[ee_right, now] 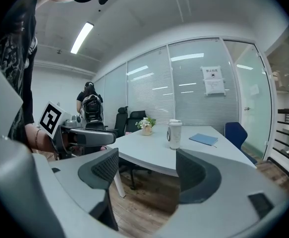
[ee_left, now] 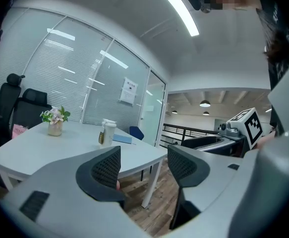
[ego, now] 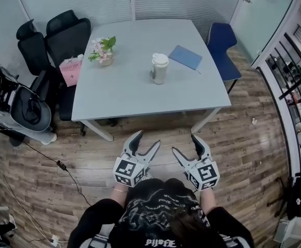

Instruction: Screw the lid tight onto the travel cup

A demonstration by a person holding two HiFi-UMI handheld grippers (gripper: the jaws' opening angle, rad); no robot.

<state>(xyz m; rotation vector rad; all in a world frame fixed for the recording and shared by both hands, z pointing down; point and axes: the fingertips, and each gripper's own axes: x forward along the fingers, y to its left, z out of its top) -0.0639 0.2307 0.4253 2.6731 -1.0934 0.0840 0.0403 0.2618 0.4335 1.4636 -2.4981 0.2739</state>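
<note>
Cream travel cup [ego: 159, 68] — lid on, upright on the table [ego: 129, 87].

No wording can be read. The pink box [ego: 70, 70] left of the counter [ego: 124, 89], the dark label on the travel cup [ego: 159, 68] on the counter, the white notice [ee_right: 214, 81] on the glass wall behind the counter, and the person's black shirt [ego: 158, 211] all carry print too small or blurred to make out.

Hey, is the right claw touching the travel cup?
Apart. The head view shows the right claw open over the floor, clear of the table where the travel cup stands.
</note>
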